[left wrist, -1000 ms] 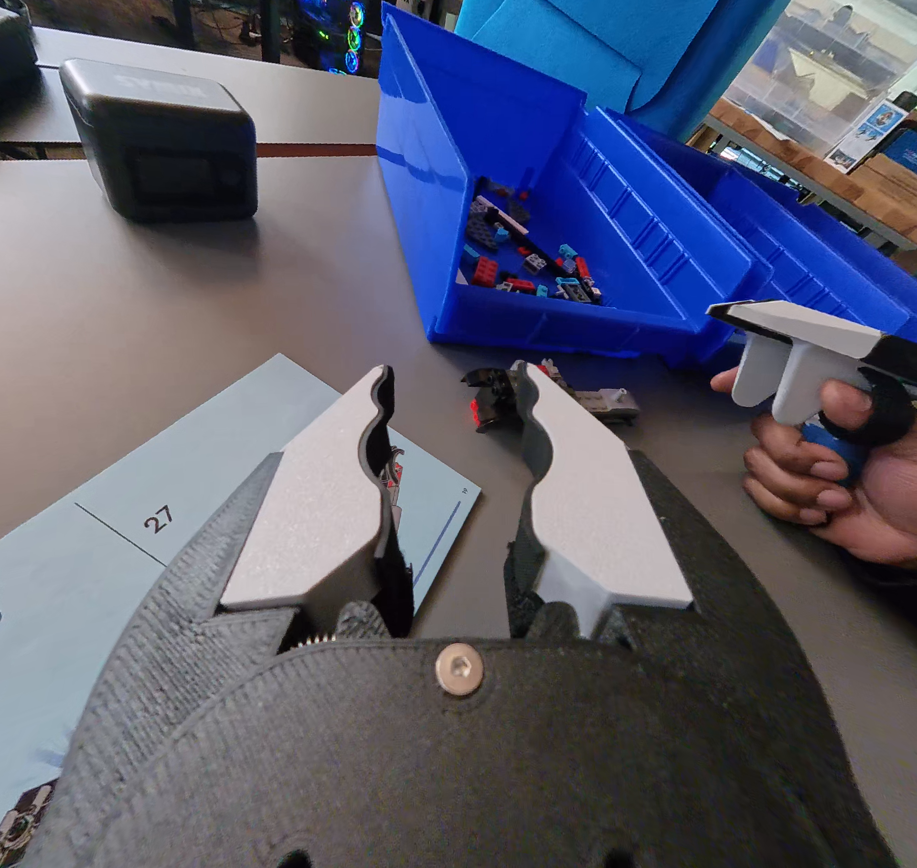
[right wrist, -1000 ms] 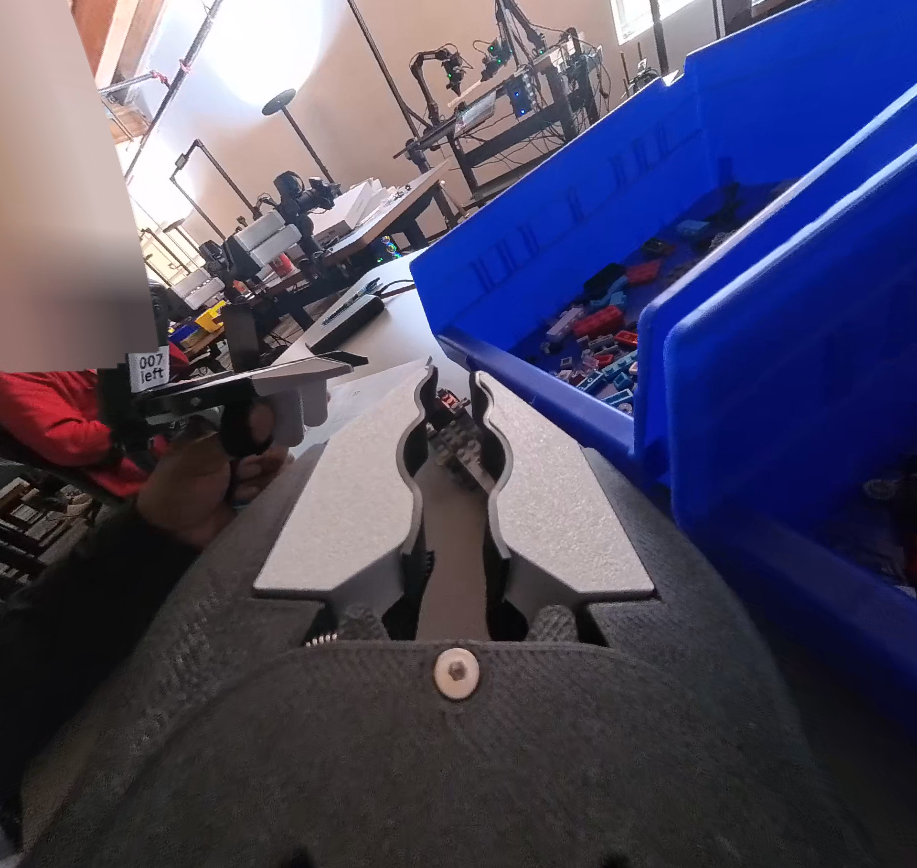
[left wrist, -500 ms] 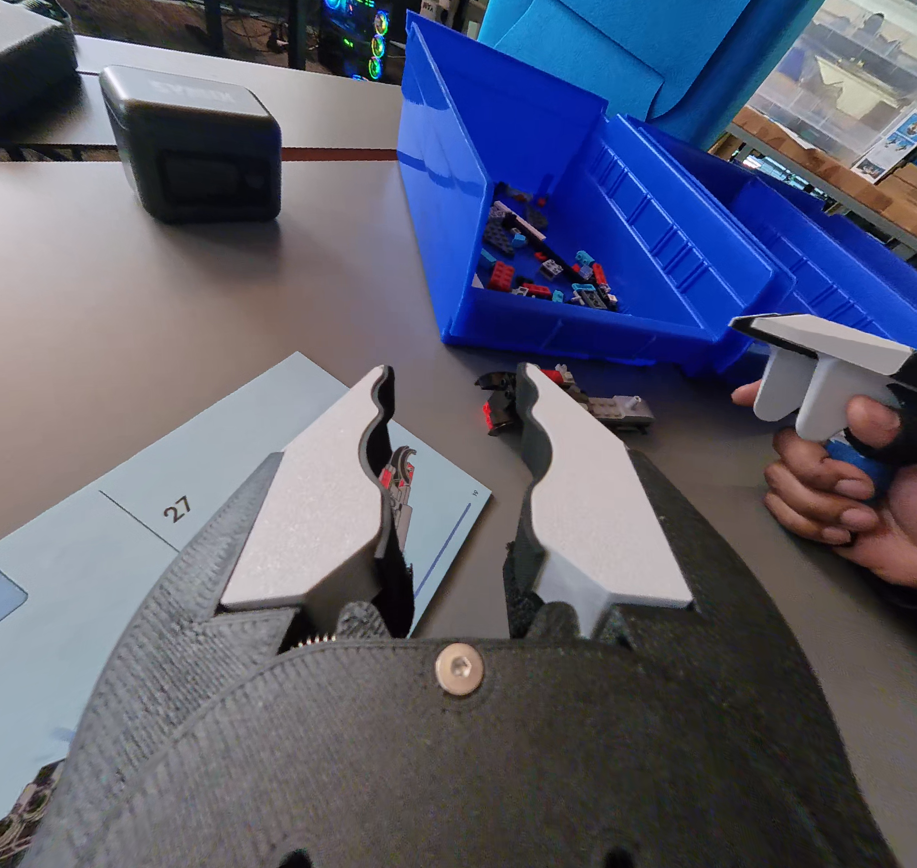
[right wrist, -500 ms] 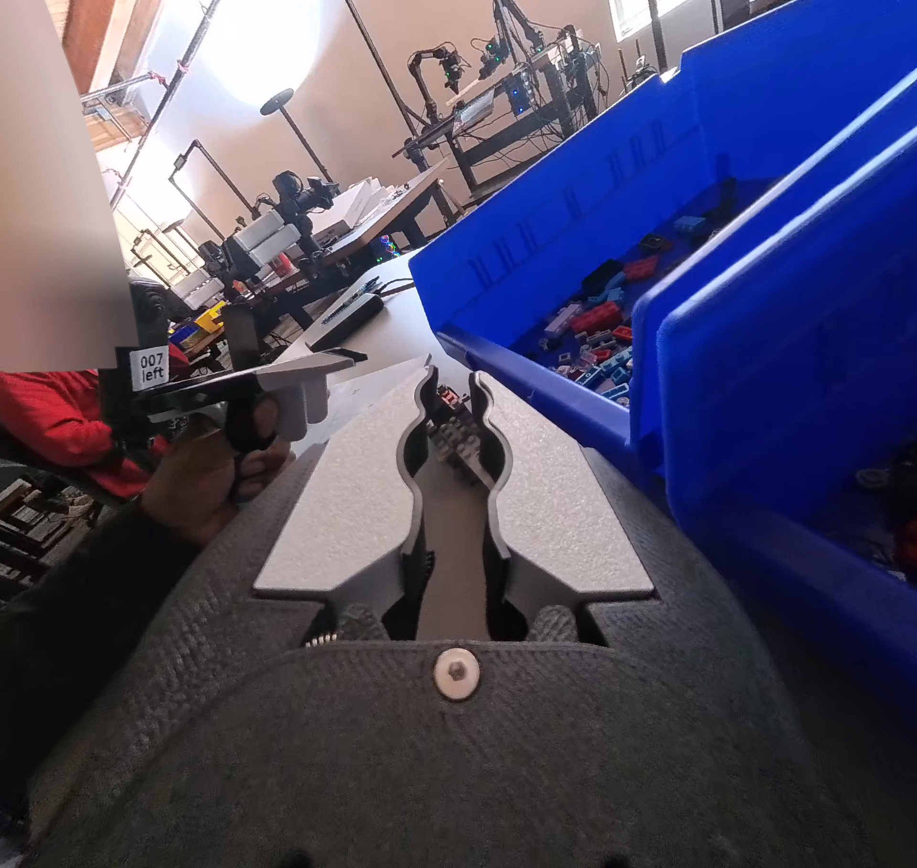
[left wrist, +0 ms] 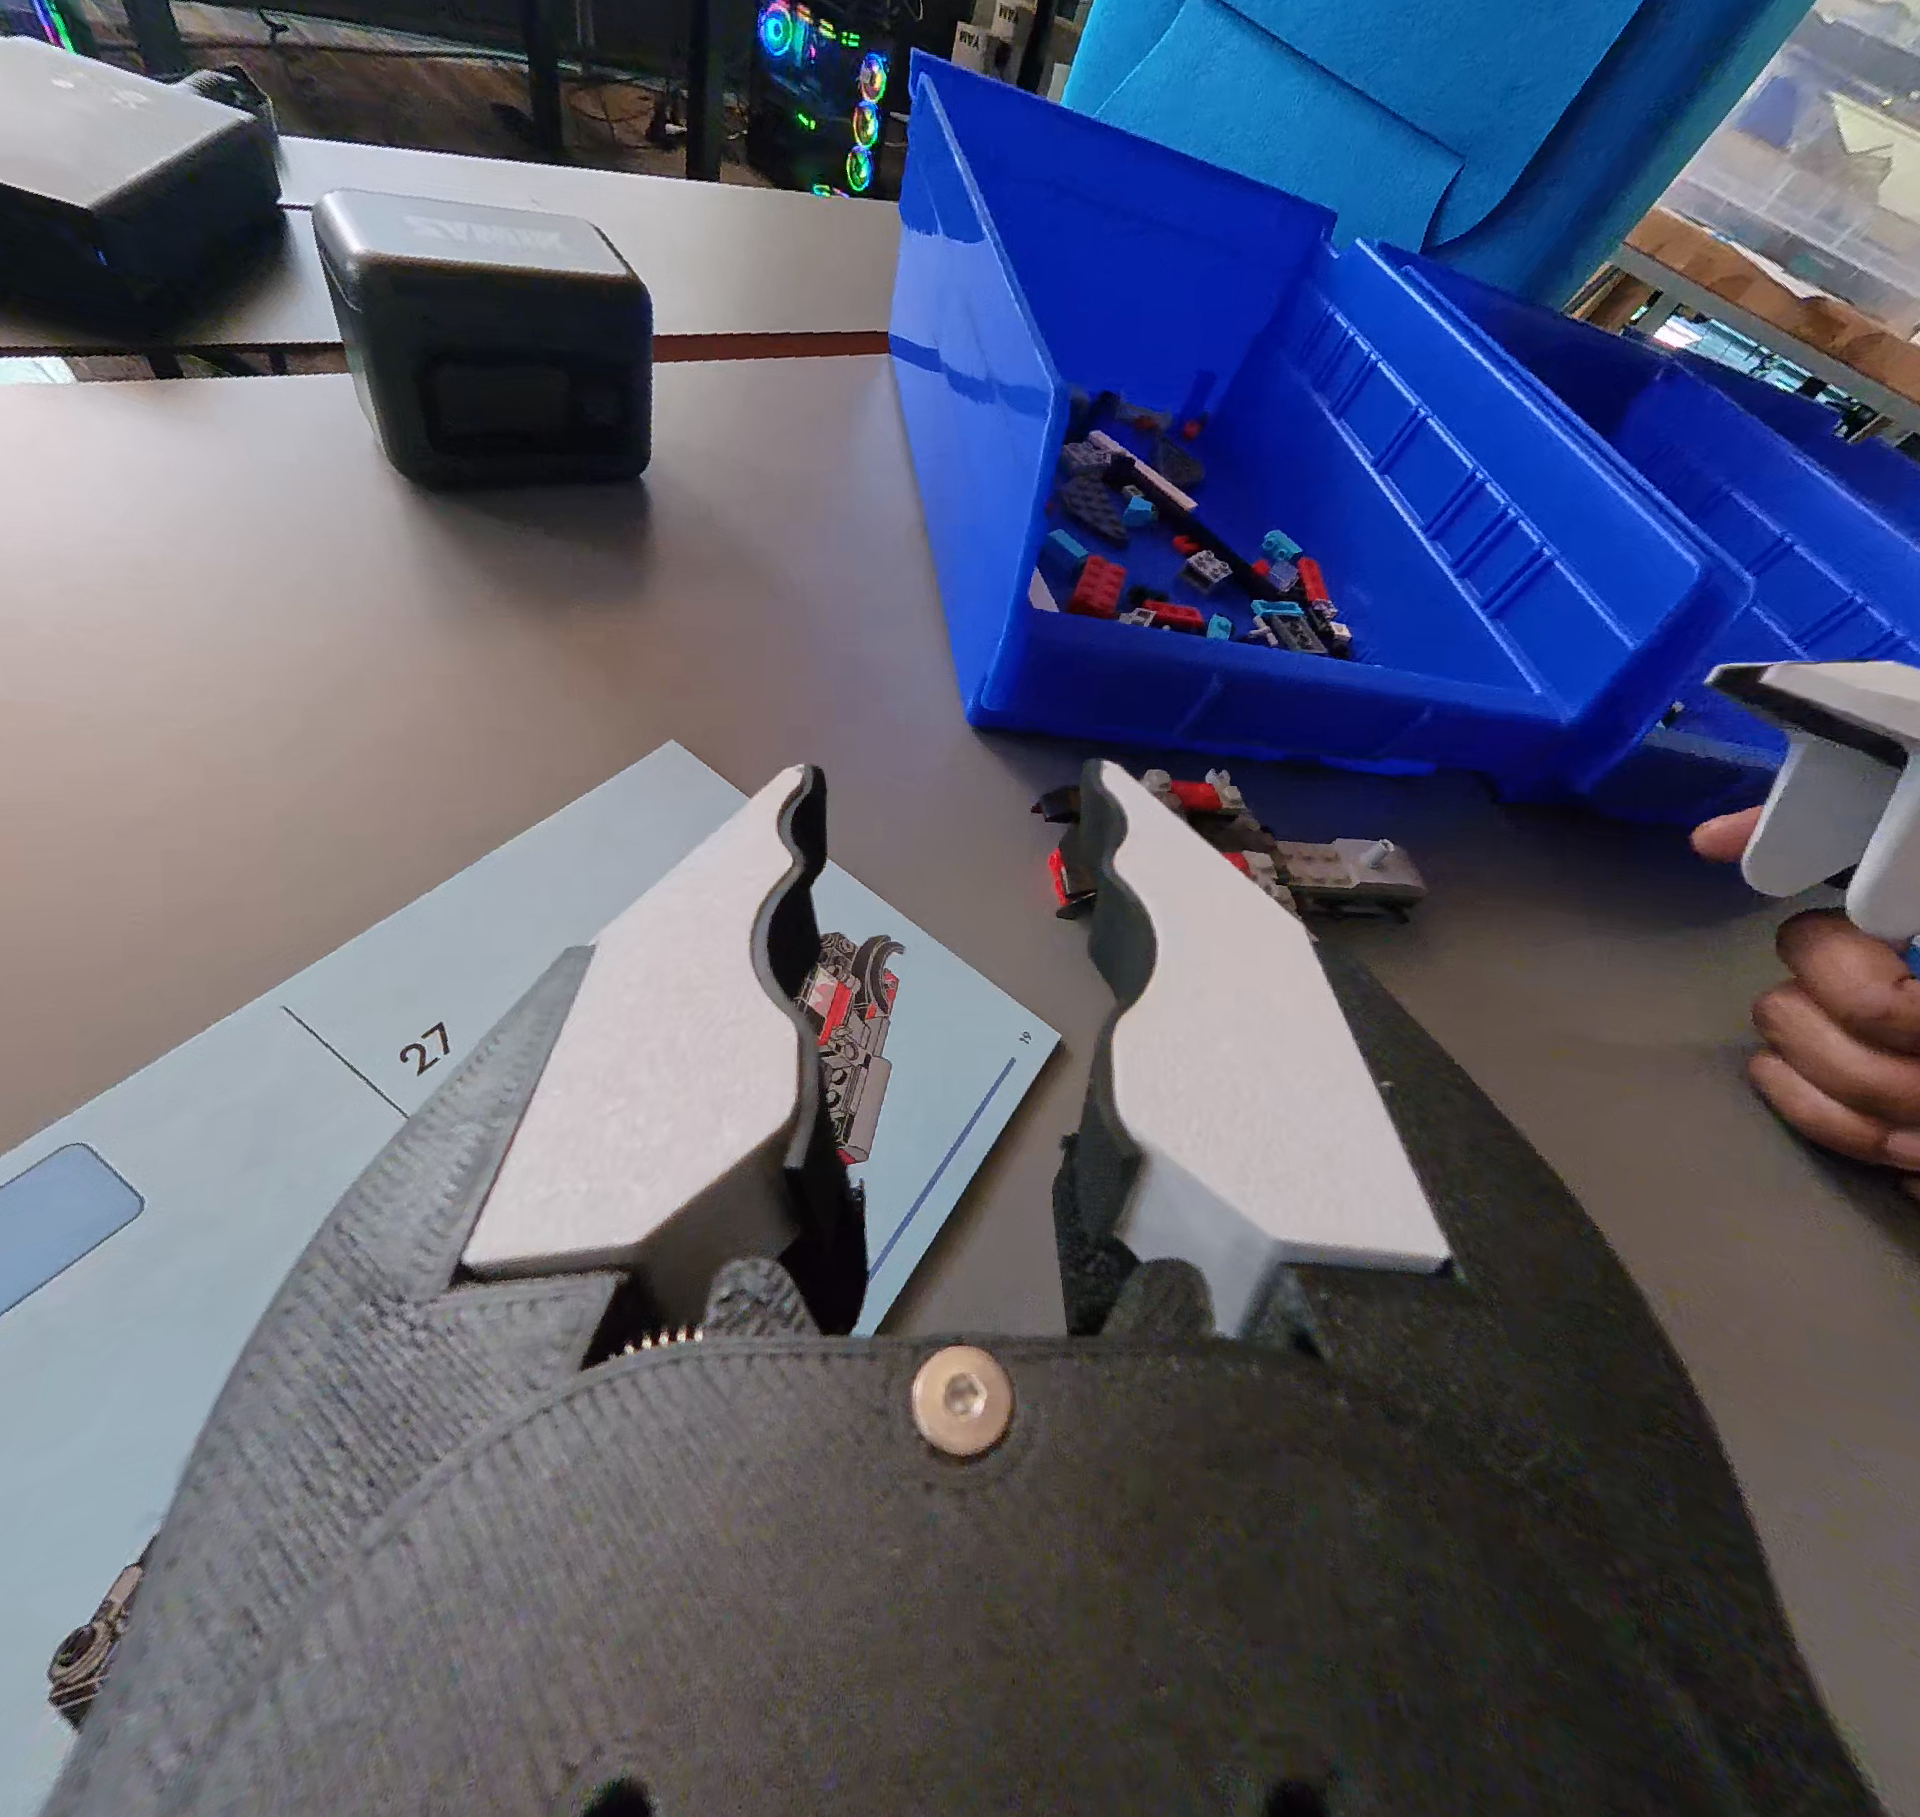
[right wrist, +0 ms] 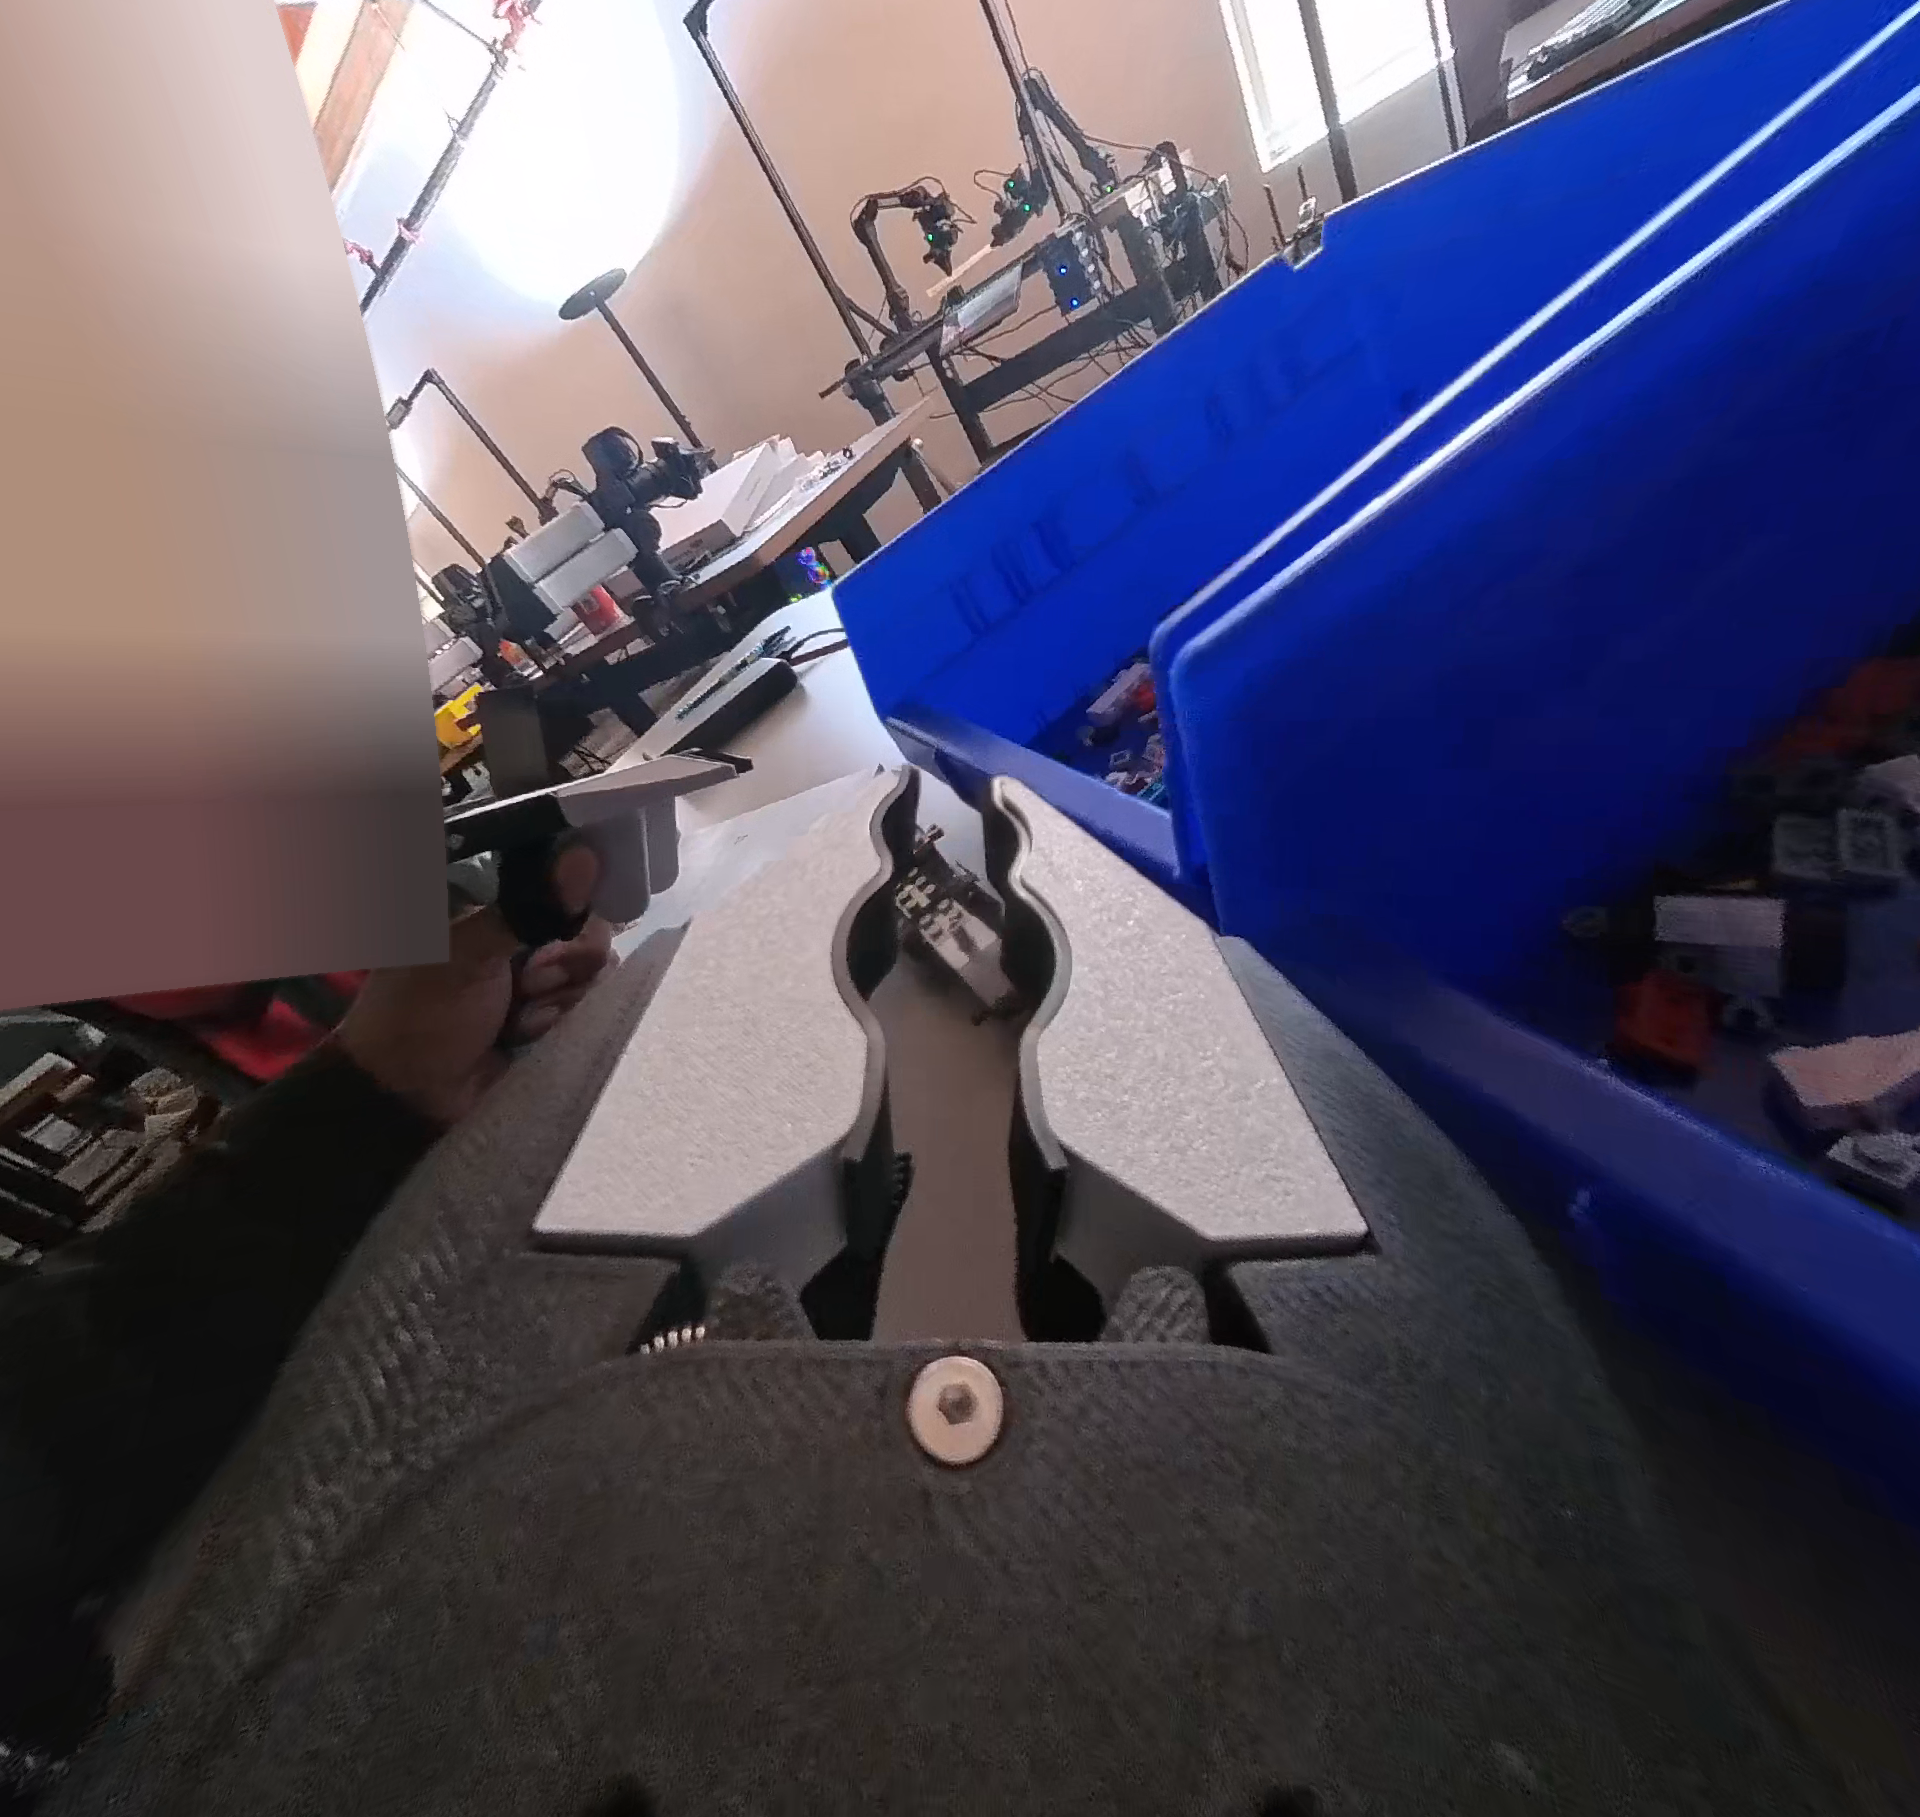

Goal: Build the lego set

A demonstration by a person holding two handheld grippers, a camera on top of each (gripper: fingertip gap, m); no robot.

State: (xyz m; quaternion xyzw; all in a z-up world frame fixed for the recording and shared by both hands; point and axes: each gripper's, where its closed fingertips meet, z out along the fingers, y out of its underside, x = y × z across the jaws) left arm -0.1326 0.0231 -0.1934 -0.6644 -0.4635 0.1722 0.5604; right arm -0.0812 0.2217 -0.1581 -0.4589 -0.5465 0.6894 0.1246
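Model: half-built lego car [left wrist: 1247, 858], light, brittle at joints; grip grey chassis sides.
Left gripper [left wrist: 951, 811]: spread, empty.
Right gripper [right wrist: 951, 801]: parted, empty.

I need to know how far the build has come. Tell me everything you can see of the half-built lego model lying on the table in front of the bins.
The half-built lego model is a low, long assembly of grey, black and red plastic pieces, with a flat grey studded end toward the right. It lies on the dark table, just in front of the blue bin and beyond the instruction booklet. The left gripper's fingers hide part of it. Nothing grips it; both grippers stand open.
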